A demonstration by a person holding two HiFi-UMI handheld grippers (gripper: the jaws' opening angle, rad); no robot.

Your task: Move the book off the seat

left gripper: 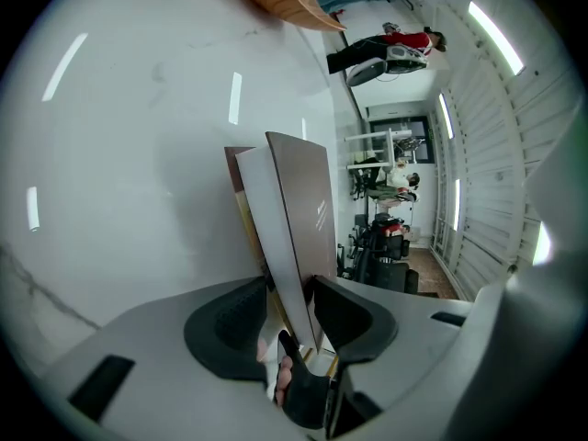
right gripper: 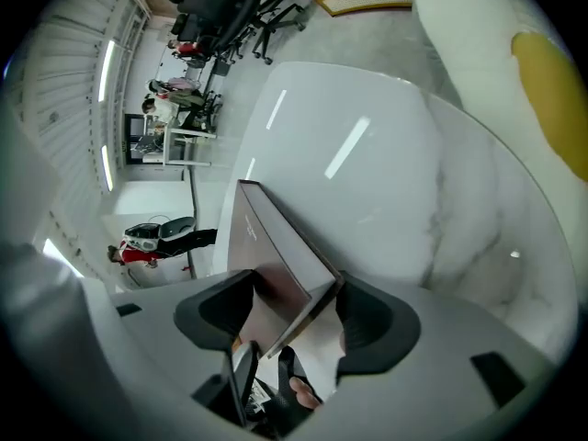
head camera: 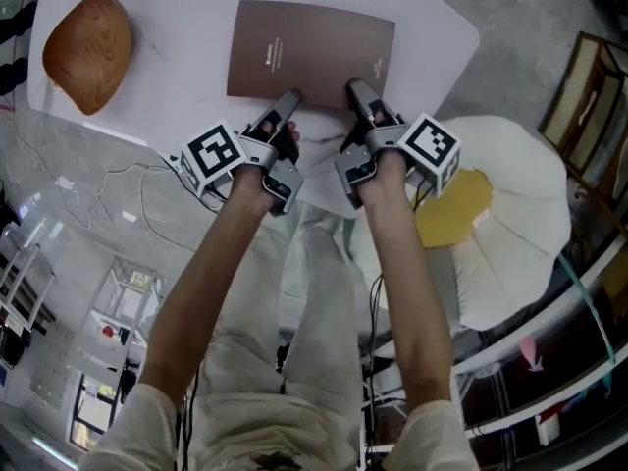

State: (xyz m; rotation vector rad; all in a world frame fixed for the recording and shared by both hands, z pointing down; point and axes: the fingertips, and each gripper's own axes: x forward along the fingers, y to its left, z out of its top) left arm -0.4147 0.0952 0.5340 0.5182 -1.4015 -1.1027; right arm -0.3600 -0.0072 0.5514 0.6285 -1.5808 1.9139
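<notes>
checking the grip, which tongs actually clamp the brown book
The left tongs: both pads press on the thin brown rectangular book. The right tongs gape around its corner.

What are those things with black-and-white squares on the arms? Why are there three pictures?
Those are a person's arms. Each hand holds a tool with two fingers that pinch like tongs: the left gripper and the right gripper. The squared cubes are part of them. One picture comes from a camera on the person's head, looking down. The other two come from cameras riding on each tool, looking along its fingers. On the shiny white table are a flat brown book and a brown wooden bowl. Beside it stands a white seat with a yellow cushion. The left gripper's fingers pinch the book's near edge. The right gripper's fingers sit around that edge but apart, not squeezing.
</notes>
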